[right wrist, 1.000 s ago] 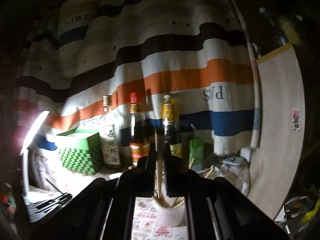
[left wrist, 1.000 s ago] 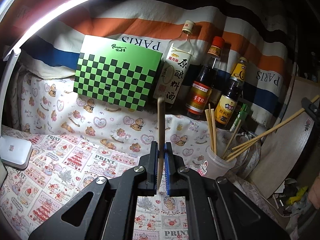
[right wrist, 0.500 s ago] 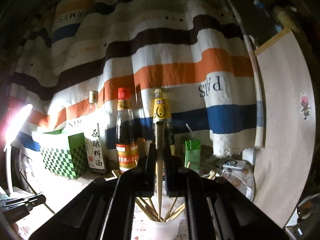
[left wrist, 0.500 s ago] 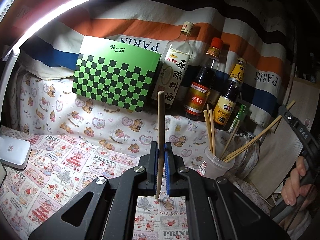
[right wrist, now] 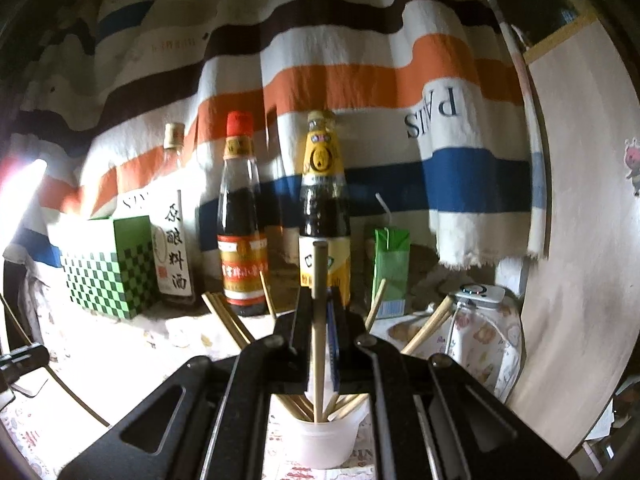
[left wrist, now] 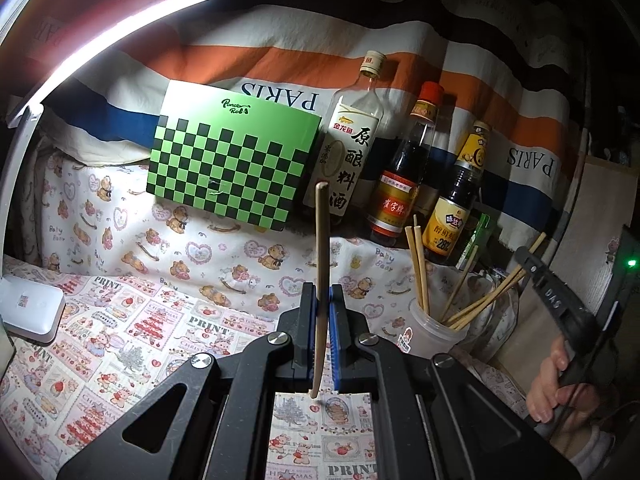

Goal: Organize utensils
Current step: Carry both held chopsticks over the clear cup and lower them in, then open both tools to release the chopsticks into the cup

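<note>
Bamboo-pale chopstick [right wrist: 319, 320], slim, straight, upright over the cup [right wrist: 328, 440]

The patterned surface [left wrist: 132, 320] lies open ahead and left of the left gripper [left wrist: 322, 312]. Along the back, a checkered green box [left wrist: 236, 160] and three bottles [left wrist: 404, 168] stand against the striped cloth [left wrist: 280, 60]. To the right, chopsticks splay from a plastic cup [left wrist: 430, 330], crowding its mouth; beyond it stands what seems a green carton [right wrist: 390, 272], then a pale board [right wrist: 580, 208] that walls off that side.
</note>
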Demonstrator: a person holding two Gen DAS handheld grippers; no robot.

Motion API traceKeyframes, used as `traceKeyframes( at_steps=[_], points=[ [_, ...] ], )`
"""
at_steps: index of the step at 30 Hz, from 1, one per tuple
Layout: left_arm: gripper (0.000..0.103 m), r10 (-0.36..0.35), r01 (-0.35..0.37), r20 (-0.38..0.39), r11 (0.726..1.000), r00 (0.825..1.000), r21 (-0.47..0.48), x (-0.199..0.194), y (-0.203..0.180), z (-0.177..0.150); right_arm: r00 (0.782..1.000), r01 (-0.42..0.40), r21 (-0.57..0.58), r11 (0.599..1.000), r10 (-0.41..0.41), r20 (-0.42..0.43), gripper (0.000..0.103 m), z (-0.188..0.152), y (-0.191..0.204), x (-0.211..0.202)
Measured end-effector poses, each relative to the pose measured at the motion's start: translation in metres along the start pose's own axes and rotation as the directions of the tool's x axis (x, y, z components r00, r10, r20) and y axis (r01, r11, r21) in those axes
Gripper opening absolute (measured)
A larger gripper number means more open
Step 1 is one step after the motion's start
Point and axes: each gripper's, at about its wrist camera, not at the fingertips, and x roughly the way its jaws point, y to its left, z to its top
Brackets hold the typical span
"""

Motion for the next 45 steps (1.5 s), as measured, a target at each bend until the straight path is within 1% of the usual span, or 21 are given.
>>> traceKeyframes(
  at_steps=[3,6,7,8,10,13,15,16,17,18,19,21,22,23,25,28,31,34,40,45],
  points=[
    [0.005,-0.001,0.001,0.004,1.000,1.000,0.003,-0.001,-0.001,0.000,1.000,0.004,-0.004,1.000,-0.004,-0.029,0.006,-0.005,-0.002,0.009],
    [0.005,0.013,-0.014,0.021,0.999,1.000,0.045,-0.001,-0.007,0.004,0.998,0.011,-0.008,1.000,-0.011,-0.057,0.006,-0.008,-0.006,0.017],
    [0.005,0.023,-0.025,0.031,0.998,0.999,0.059,-0.001,-0.011,0.008,0.998,0.008,-0.007,1.000,-0.008,-0.067,0.006,-0.008,-0.007,0.019],
    [0.005,0.019,-0.021,0.037,0.998,0.999,0.067,-0.002,-0.015,0.013,0.997,0.006,-0.001,1.000,-0.006,-0.080,0.006,-0.008,-0.011,0.022],
    [0.005,-0.015,0.009,0.064,0.997,0.998,0.081,-0.007,-0.027,0.027,0.997,0.008,0.006,1.000,-0.007,-0.083,0.007,-0.008,-0.016,0.023],
    [0.005,-0.040,0.024,0.116,0.990,0.992,0.138,-0.014,-0.053,0.048,0.996,0.000,0.023,1.000,0.002,-0.090,0.007,-0.008,-0.025,0.022],
    [0.005,-0.066,0.045,0.136,0.987,0.988,0.154,-0.015,-0.069,0.061,0.997,0.002,0.042,0.999,0.002,-0.083,0.008,-0.009,-0.031,0.018],
    [0.005,-0.083,0.061,0.142,0.986,0.986,0.153,-0.014,-0.076,0.067,0.996,-0.002,0.046,0.999,0.006,-0.087,0.016,-0.009,-0.034,0.017],
    [0.005,-0.101,0.078,0.147,0.986,0.984,0.150,-0.011,-0.082,0.073,0.995,-0.005,0.057,0.998,0.011,-0.095,0.038,-0.010,-0.037,0.016],
    [0.005,-0.114,0.092,0.153,0.985,0.982,0.147,-0.009,-0.088,0.077,0.995,-0.005,0.072,0.997,0.012,-0.095,0.050,-0.011,-0.040,0.014],
    [0.005,-0.121,0.099,0.153,0.985,0.981,0.140,-0.003,-0.093,0.081,0.996,-0.001,0.084,0.996,0.008,-0.086,0.058,-0.011,-0.042,0.013],
    [0.005,-0.133,0.117,0.138,0.986,0.982,0.115,0.008,-0.102,0.086,0.997,0.003,0.091,0.996,0.004,-0.073,0.060,-0.011,-0.047,0.007],
    [0.005,-0.143,0.130,0.129,0.986,0.981,0.106,0.014,-0.105,0.087,0.997,-0.002,0.087,0.996,0.008,-0.074,0.064,-0.010,-0.048,0.005],
    [0.005,-0.156,0.144,0.121,0.985,0.980,0.099,0.018,-0.109,0.087,0.997,-0.018,0.086,0.996,0.024,-0.074,0.073,-0.009,-0.050,0.001],
    [0.005,-0.176,0.165,0.111,0.981,0.978,0.101,0.026,-0.120,0.084,0.997,-0.031,0.089,0.996,0.038,-0.070,0.078,-0.010,-0.054,-0.006],
    [0.005,-0.178,0.164,0.116,0.979,0.977,0.120,0.036,-0.134,0.076,0.996,-0.024,0.106,0.994,0.033,-0.084,0.080,-0.012,-0.059,-0.014],
    [0.005,-0.142,0.126,0.118,0.983,0.983,0.131,0.050,-0.145,0.066,0.990,-0.039,0.167,0.985,0.060,-0.127,0.083,-0.017,-0.071,-0.013],
    [0.005,-0.138,0.128,0.092,0.986,0.986,0.104,0.069,-0.149,0.058,0.981,-0.042,0.213,0.976,0.080,-0.176,0.083,-0.020,-0.080,-0.007],
    [0.005,-0.135,0.131,0.091,0.990,0.987,0.050,0.087,-0.152,0.049,0.974,-0.009,0.238,0.971,0.063,-0.218,0.083,-0.030,-0.087,0.000],
    [0.005,-0.117,0.114,0.052,0.992,0.992,0.058,0.102,-0.154,0.037,0.968,0.020,0.233,0.972,0.039,-0.246,0.083,-0.036,-0.088,0.007]
  ],
)
